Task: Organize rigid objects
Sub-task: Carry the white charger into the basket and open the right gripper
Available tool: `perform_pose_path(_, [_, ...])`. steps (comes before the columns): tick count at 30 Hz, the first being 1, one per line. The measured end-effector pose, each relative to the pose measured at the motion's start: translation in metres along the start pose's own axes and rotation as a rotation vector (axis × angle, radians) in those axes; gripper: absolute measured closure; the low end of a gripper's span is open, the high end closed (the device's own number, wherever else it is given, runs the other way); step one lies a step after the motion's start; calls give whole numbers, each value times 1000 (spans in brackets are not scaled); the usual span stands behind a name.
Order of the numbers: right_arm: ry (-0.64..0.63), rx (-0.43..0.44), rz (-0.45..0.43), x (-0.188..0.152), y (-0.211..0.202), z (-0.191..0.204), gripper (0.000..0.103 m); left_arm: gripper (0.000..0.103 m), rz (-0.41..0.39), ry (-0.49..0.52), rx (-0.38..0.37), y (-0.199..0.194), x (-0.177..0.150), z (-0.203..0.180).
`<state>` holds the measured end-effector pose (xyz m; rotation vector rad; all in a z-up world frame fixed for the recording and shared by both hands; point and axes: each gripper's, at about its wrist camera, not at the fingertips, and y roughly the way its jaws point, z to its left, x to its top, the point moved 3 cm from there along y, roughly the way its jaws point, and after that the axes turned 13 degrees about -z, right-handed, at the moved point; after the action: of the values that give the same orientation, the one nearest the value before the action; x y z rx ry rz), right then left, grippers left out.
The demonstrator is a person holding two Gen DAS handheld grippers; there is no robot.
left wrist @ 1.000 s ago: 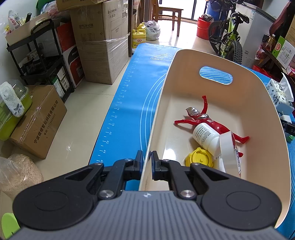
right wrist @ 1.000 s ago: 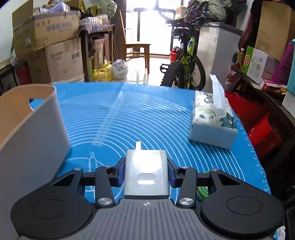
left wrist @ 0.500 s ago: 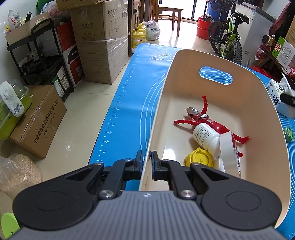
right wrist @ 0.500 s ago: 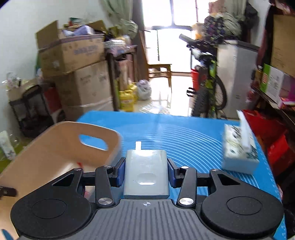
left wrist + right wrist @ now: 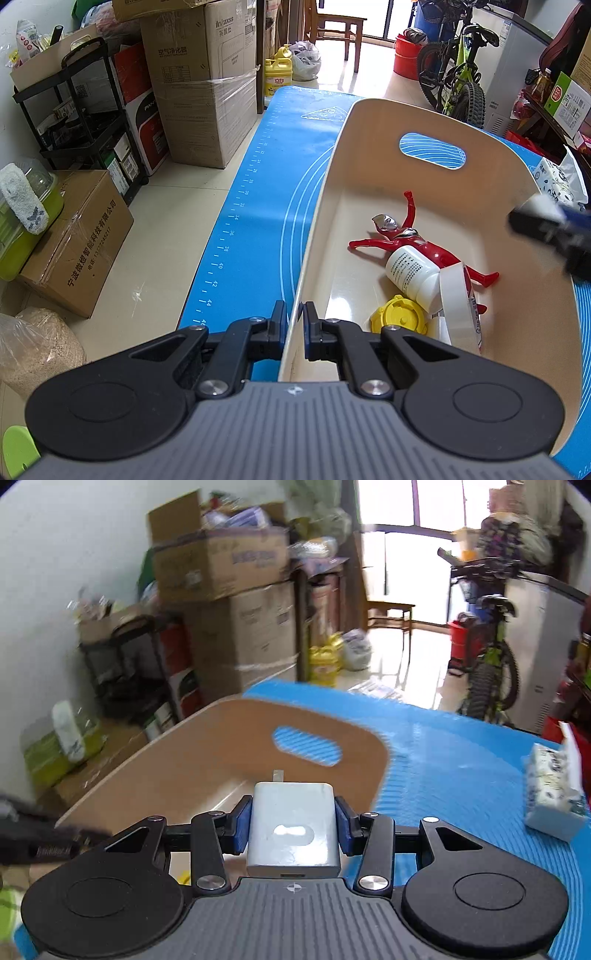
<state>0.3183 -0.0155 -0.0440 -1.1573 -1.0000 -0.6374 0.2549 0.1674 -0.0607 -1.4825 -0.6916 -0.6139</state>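
My left claw [image 5: 294, 325], lower centre of its frame: fingers drawn narrow, pinching the near rim of the cream bin [image 5: 491, 206], one finger outside the wall, one inside. Bin stands on the blue mat [image 5: 251, 206] covering the table, handle slot in its far wall. Bin contents, left to right: red and silver toy figure [image 5: 410, 240], lying flat at centre; white bottle [image 5: 413, 275], on its side across the figure's legs; yellow lid [image 5: 399, 321], on the bin floor at lower centre; tape roll [image 5: 460, 302], on edge against the bottle. Right edge of that frame: my right claw [image 5: 550, 229], blurred, above the bin's right rim. Right wrist view, left to right: the bin [image 5: 207, 760] at centre left, blurred; my right claw [image 5: 293, 829] at lower centre, clamped by both blue pads onto the sides of a white charger [image 5: 293, 830], prong pointing forward, charger held above the bin's near edge; tissue box [image 5: 554, 797] at the right edge, on the mat, well apart from the bin.
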Motion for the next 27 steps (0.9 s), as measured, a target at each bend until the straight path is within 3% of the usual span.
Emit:
perform_pose_path(12, [-116, 90, 161, -28, 16, 43, 52, 93, 0, 1, 1, 0, 0, 0])
perform_pose_path(20, [-171, 82, 234, -32, 21, 49, 52, 93, 0, 1, 1, 0, 0, -1])
perform_pose_path(27, [-70, 106, 155, -12, 7, 37, 32, 92, 0, 0, 0, 0, 0, 0])
